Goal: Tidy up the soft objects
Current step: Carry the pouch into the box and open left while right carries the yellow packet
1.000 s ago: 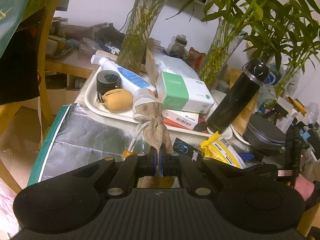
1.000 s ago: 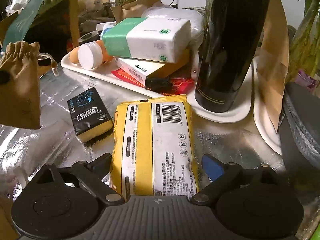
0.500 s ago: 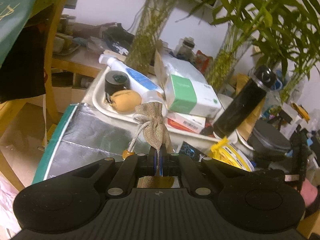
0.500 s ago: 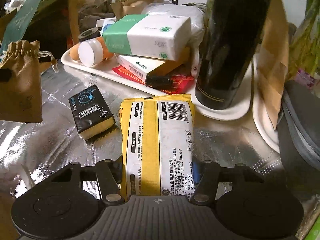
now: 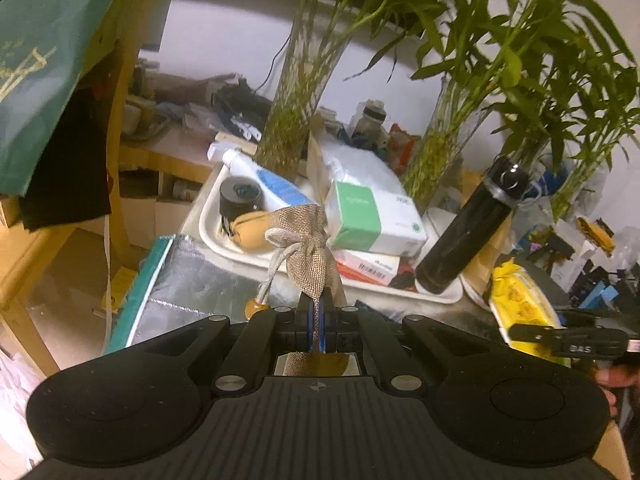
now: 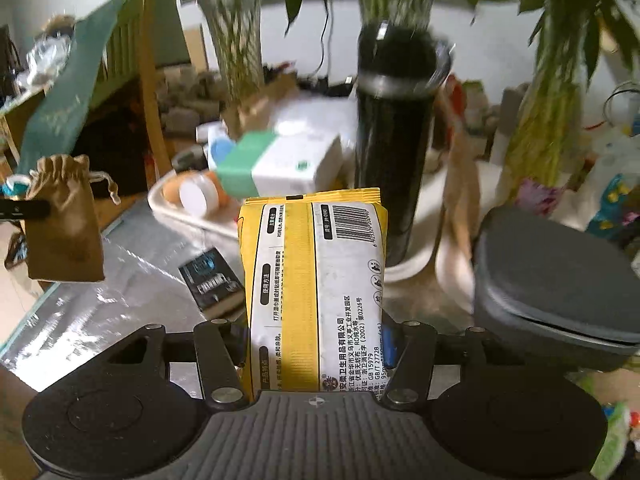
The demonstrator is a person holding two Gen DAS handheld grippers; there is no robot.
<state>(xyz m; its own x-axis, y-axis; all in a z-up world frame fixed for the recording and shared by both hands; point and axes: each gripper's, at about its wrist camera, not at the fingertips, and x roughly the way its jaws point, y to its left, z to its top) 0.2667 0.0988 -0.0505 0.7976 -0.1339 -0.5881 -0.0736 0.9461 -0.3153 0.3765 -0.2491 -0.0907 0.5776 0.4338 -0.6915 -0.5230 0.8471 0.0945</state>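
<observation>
Right wrist: right gripper clamped across yellow tissue pack, squashy, light | left gripper pinching limp burlap pouch, at nine o'clock

The pouch lower half is hidden behind the left gripper body. The packet near end is hidden by the right gripper body, and its pads are hidden behind the packet. Motion blur smears the flask and box; box print is unreadable.
</observation>
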